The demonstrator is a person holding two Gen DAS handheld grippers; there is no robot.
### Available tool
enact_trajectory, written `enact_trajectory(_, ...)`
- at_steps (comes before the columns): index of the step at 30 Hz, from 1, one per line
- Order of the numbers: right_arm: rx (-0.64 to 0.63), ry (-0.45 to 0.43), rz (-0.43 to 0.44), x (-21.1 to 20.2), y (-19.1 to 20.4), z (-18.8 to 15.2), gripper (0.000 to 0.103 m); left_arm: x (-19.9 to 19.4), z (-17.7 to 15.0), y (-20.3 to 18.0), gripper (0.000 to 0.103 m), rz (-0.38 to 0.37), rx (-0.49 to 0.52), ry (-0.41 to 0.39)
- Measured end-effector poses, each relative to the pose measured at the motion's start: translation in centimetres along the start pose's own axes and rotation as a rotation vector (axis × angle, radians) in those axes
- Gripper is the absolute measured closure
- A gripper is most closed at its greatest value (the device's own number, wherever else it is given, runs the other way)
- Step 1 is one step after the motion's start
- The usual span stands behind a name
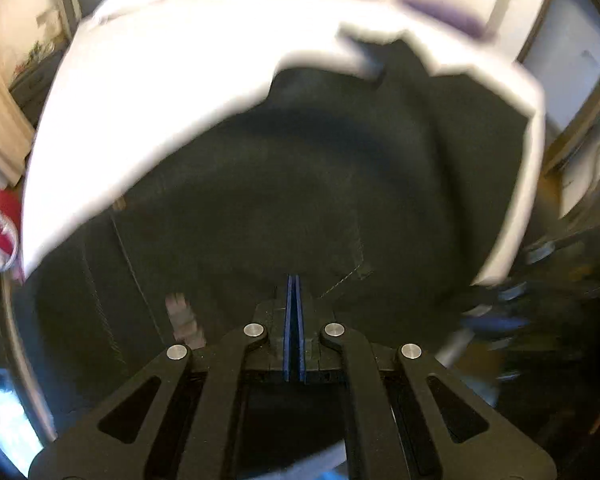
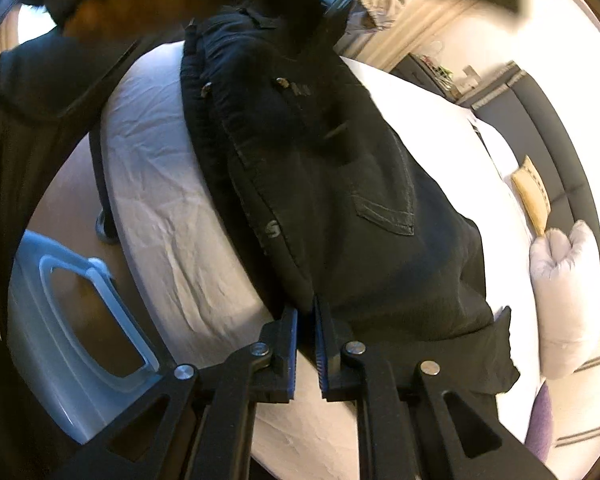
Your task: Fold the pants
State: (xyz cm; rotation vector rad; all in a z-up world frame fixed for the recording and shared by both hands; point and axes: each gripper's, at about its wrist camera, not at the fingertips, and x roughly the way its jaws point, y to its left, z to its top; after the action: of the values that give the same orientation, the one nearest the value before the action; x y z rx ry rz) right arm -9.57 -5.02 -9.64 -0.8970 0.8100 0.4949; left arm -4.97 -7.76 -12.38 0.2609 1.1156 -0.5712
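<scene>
Pants (image 2: 320, 168) on bed (image 2: 160, 168) — right gripper (image 2: 306, 312) fingers pinch edge; left gripper (image 1: 294, 280) fingers pressed together.

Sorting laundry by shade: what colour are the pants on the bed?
Black, with grey stitching around the pocket; the pants show best in the right wrist view.

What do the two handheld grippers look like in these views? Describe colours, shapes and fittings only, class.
Both the left gripper and the right gripper are matte black, with flat linkage arms pierced by elongated cut-outs. Round silver pivot pins join the links. The fingers are blocky and black, lined on the inside with blue pads. No cables, markings or sleeves are visible.
</scene>
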Motion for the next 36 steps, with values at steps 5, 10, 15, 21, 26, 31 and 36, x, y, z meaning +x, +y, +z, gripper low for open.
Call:
enact_trajectory(5, 0.258, -0.055, 0.135, -2.4, -4.3, -1.5, 0.044, -0.9, -0.5, 0.7, 0.102, -0.028, -0.048, -0.022)
enact_trajectory(10, 0.689, -0.107, 0.158, -3.4, -15.7, -4.6, 0.044, -3.3, 1.9, 0.8, 0.102, -0.032, -0.097, -0.09)
enact_trajectory(15, 1.072, -0.07, -0.012, -0.1, -28.7, -7.5, 0.04, -0.3, 4.5, 1.4, 0.102, -0.031, -0.159, -0.053)
enact_trajectory(21, 1.315, 0.102, -0.049, 9.2, -38.2, -8.3, 0.039, 1.7, 3.2, 1.5, 0.102, -0.014, -0.156, -0.031)
enact_trajectory(26, 1.336, 0.22, -0.125, 15.9, -40.9, -7.0, 0.039, 1.9, 3.3, 2.4, 0.102, -0.048, -0.185, -0.025)
enact_trajectory(31, 1.333, 0.397, -0.106, 21.8, -41.6, -7.4, 0.037, 1.8, 2.5, 3.1, 0.102, -0.068, -0.198, -0.029)
enact_trajectory(36, 1.356, 0.337, -0.12, 20.9, -42.0, -7.9, 0.093, 2.0, 2.6, 3.2, 0.102, -0.065, -0.192, -0.028)
